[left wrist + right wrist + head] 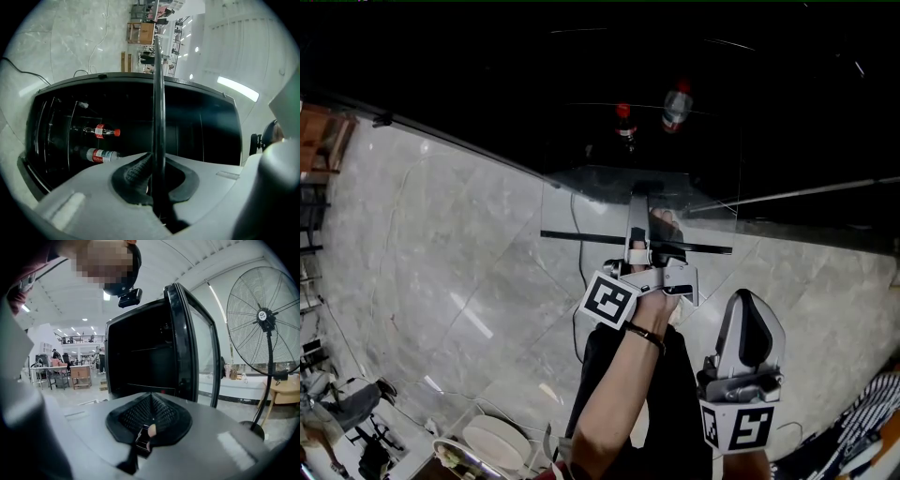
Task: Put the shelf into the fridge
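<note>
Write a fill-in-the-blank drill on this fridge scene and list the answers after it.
1. The left hand-held gripper is shut on the edge of the ____.
2. Inside the fridge there are ____ bottles with red labels.
3. The right hand-held gripper has its jaws together with ____ between them.
4. Beside the fridge stands a ____ with a round wire cage.

Answers: shelf; two; nothing; fan

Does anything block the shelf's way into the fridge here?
Nothing visible does. The left gripper holds the shelf at the open fridge; the two bottles inside sit to one side of its plane.
</note>
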